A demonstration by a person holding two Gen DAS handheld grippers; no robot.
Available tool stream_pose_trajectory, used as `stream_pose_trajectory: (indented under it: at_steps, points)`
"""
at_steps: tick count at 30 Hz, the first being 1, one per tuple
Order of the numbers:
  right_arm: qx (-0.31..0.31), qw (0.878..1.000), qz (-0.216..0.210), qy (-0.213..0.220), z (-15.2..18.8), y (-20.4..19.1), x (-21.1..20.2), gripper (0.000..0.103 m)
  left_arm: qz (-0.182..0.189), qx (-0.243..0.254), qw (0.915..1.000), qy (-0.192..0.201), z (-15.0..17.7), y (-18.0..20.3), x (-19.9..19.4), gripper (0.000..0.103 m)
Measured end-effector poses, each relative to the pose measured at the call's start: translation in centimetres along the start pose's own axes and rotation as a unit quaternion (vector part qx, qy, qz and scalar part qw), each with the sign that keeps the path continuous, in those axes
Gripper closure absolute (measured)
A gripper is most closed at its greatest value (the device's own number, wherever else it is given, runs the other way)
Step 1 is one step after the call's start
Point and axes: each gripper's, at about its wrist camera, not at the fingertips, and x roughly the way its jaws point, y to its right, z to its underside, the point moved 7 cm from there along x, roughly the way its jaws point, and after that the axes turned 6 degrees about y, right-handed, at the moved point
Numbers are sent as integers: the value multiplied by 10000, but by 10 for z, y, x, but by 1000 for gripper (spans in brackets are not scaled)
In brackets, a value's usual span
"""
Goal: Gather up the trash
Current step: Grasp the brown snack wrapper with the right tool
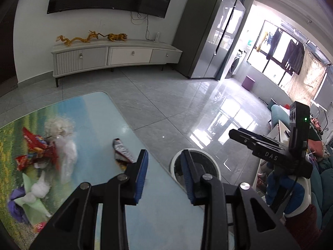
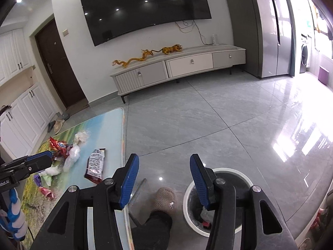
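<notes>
Left wrist view: the left gripper (image 1: 164, 175) has its two blue-padded jaws apart, nothing between them. It hangs over the edge of one low table (image 1: 100, 112) with a printed landscape top. On the table lies one cluster of trash (image 1: 43, 156): red snack wrappers, white crumpled plastic and tissue, a green and a purple piece; the exact count is unclear through blur. One dark wrapper (image 1: 122, 152) lies apart from the cluster, near the table edge. One white-rimmed bin (image 1: 208, 162) stands on the floor just beside the table, partly hidden by the right-hand jaw. The right gripper's body (image 1: 270, 154) shows at the right; its jaws are not seen here.

Right wrist view: the right gripper (image 2: 164, 179) has its jaws apart and empty, above the floor between table (image 2: 112, 125) and bin (image 2: 189, 200). The bin holds some scraps, one of them red. The dark wrapper (image 2: 95, 164) lies flat on the table; the cluster (image 2: 62, 154) lies beyond it. One slippered foot (image 2: 164, 198) rests by the bin. The left gripper's blue fingertip (image 2: 41, 158) enters from the left.
</notes>
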Motion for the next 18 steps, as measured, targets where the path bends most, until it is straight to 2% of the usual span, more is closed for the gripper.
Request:
stream_pose_trajectory:
  at_steps: [4, 11, 14, 18]
  points:
    - [-160, 9996, -233, -45, -2, -37, 6, 54, -310, -178, 9993, 76, 11, -53, -28, 72]
    - [-450, 9963, -632, -358, 9, -90, 41, 54, -959, -610, 9934, -155, 38, -148, -47, 72]
    - [-502, 9943, -778, -523, 17, -107, 61, 54, -1081, -749, 9912, -169, 44, -169, -50, 72]
    - [-574, 9913, -905, -766, 30, -121, 85, 54, -1143, -729, 9903, -318, 48, -173, -41, 72]
